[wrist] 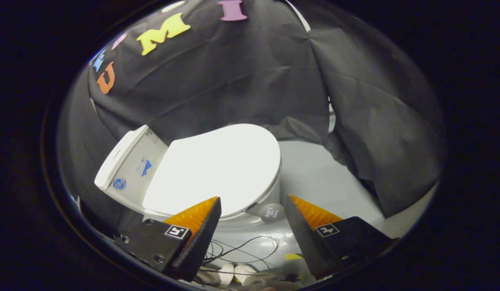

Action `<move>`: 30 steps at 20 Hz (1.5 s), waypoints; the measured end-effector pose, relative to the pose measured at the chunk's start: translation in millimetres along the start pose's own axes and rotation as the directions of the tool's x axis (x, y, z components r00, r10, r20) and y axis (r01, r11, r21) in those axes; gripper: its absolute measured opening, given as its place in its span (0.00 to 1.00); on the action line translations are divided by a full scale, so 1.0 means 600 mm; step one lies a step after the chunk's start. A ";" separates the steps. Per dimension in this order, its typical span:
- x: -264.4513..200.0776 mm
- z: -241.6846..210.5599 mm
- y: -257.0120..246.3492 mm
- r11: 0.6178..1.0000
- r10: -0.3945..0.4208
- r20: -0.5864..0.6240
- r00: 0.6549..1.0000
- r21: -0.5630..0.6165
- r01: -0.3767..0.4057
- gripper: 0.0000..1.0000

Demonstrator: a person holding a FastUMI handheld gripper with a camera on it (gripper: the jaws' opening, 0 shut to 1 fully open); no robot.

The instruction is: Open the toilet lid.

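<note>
Jaws are standing wide apart, the gripper (252, 204) gripping nothing; just beyond its fingers the glossy white oval plastic toilet lid (217, 167) is lying closed, a small grey round tab (271, 211) sticking out at its front rim.

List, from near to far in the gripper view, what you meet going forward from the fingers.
Hand-held gripper with its fingers spread open and holding nothing → loose black cables on the floor between them → small grey lift tab at the lid's front edge → closed white toilet lid → black cloth wall.
</note>
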State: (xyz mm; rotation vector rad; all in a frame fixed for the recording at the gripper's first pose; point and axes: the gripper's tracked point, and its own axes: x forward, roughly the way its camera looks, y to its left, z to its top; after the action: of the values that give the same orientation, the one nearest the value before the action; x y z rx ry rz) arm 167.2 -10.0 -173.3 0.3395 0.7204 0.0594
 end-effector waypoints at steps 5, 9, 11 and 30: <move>0.033 -0.041 -0.027 0.996 0.009 -0.148 0.989 0.090 0.004 0.98; 0.056 -0.058 -0.051 0.994 -0.024 -0.184 0.983 0.100 0.043 0.94; 0.067 -0.063 -0.063 0.993 -0.027 -0.189 0.982 0.106 0.048 0.92; 0.134 -0.063 -0.051 0.805 0.251 -0.081 0.965 0.571 -0.162 0.44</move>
State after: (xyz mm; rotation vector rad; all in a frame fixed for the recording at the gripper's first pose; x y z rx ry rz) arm 201.0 -14.3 -261.1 0.9933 0.8445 0.0810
